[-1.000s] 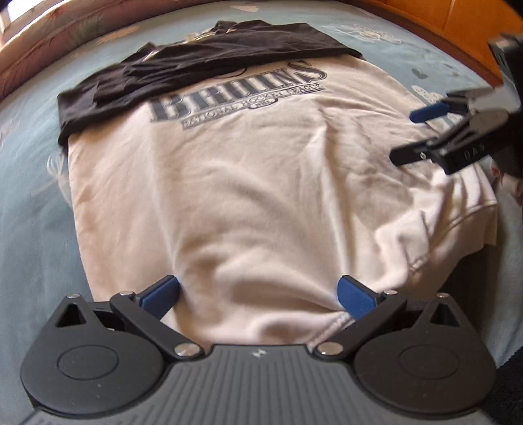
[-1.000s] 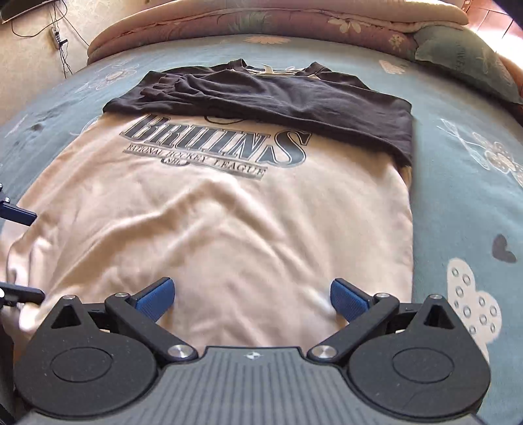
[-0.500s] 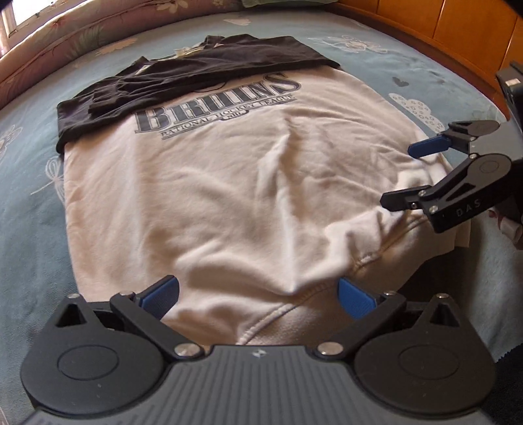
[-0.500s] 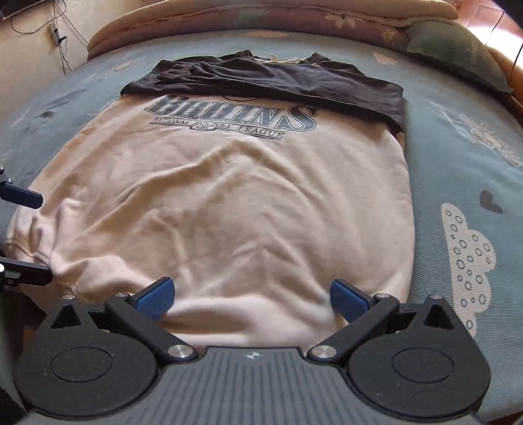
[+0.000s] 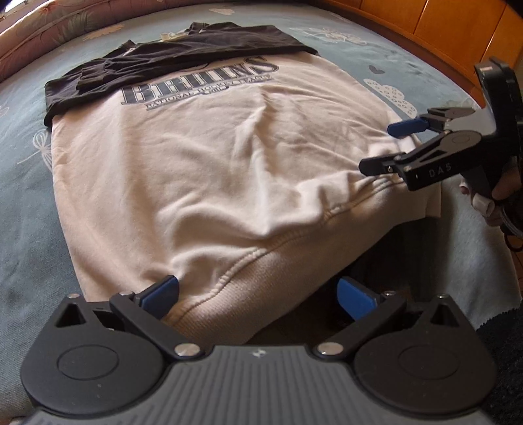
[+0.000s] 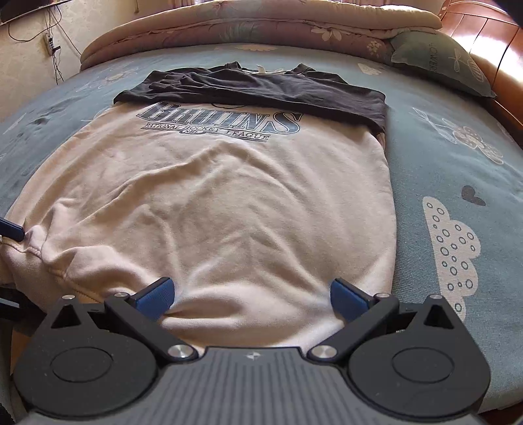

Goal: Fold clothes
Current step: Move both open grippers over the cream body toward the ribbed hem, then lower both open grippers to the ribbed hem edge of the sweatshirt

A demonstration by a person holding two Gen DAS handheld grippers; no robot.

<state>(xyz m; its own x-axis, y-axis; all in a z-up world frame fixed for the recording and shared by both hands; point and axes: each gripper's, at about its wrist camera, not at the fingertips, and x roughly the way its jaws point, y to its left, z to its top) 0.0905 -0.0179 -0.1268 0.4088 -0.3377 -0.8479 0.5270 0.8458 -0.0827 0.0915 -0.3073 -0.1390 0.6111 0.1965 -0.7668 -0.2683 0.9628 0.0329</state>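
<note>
Both tongs [image 5: 256, 296] [image 6: 251, 296] spread at sweatshirt [image 5: 212, 170] hem, collar hidden under dark sleeves [image 5: 183, 59].

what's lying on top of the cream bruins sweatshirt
A folded black cotton garment lies across the top end of the cream Bruins sweatshirt, just above the print. The sweatshirt's collar and shoulders beneath it are covered and cannot be seen.

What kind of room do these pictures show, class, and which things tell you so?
Most likely a bedroom: a sweatshirt lies on a bed sheet, with a rolled quilt and a pillow behind.
</note>
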